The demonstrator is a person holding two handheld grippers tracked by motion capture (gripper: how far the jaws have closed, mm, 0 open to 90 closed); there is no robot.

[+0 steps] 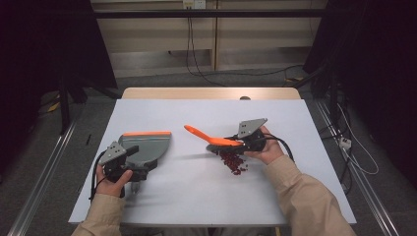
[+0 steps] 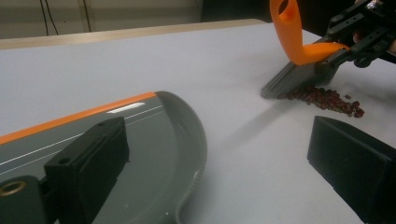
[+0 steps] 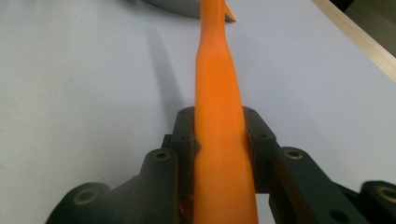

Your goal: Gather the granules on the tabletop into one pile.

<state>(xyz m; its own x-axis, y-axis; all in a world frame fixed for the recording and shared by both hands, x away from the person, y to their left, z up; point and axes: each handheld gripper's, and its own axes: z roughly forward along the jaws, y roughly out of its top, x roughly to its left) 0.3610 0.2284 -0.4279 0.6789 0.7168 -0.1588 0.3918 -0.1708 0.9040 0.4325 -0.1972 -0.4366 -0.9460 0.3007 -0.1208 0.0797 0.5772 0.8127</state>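
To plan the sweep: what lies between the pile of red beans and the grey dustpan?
Bare white table, seen in the high view, between red beans and grey dustpan.

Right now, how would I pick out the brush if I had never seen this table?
Start at the white table and look right of its middle, where the right gripper sits over a small pile of dark red beans. The brush is clamped in that gripper, bristles at the beans. Its long orange handle, pointing toward the grey dustpan, sets it apart.
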